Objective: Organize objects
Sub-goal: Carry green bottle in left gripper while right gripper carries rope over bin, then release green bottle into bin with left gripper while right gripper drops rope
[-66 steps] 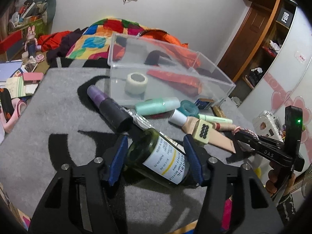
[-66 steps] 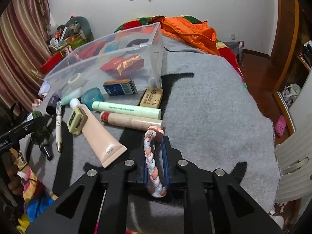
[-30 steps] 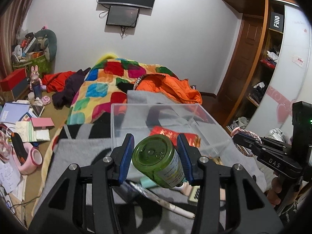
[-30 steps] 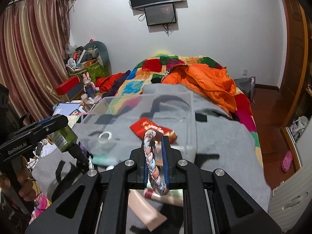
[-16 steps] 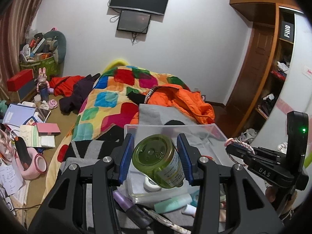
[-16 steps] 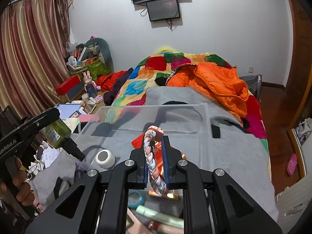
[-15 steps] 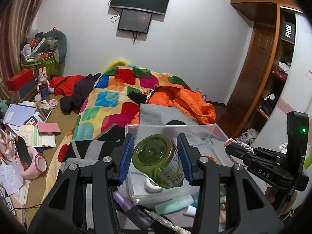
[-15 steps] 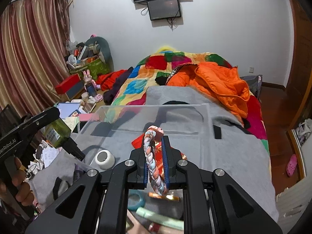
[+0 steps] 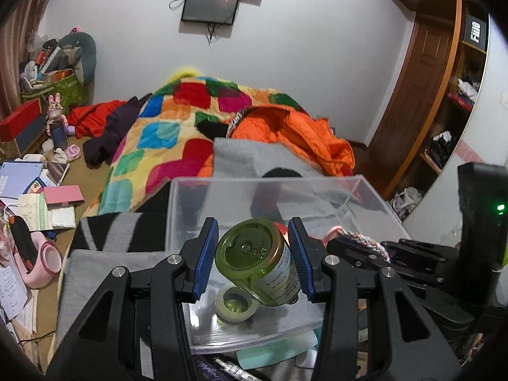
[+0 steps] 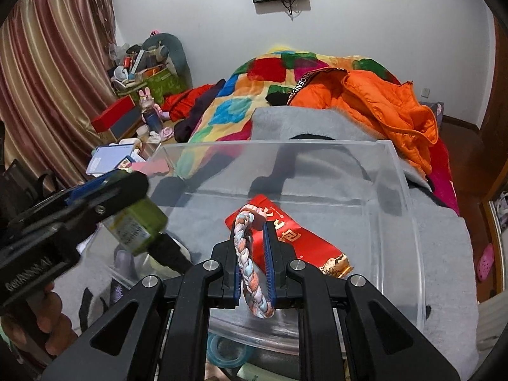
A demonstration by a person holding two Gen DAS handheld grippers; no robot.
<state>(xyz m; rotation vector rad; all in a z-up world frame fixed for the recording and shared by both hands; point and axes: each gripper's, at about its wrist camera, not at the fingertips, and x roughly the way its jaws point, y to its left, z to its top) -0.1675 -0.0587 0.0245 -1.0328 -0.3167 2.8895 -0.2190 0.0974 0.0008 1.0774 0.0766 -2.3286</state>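
Observation:
My left gripper (image 9: 254, 255) is shut on a green glass bottle (image 9: 258, 262) with a white label, held over the near end of a clear plastic bin (image 9: 365, 187). A white tape roll (image 9: 233, 306) lies in the bin just below the bottle. My right gripper (image 10: 252, 255) is shut on a braided pastel hair tie (image 10: 249, 257), above the same clear bin (image 10: 409, 216), over a red packet (image 10: 295, 235) on its floor. In the right wrist view the left gripper (image 10: 104, 197) with the green bottle (image 10: 139, 225) hangs at the left.
The bin rests on a grey blanket (image 10: 444, 231) on a bed, with an orange jacket (image 10: 381, 104) and patchwork quilt (image 9: 165, 139) beyond it. Tubes and a teal tape ring (image 10: 228, 352) lie in front of the bin. Clutter covers the floor (image 9: 31, 197) at the left.
Both grippers have moved forward and down over the bin, still holding the bottle and the hair tie. The bin looks nearer and larger in both views.

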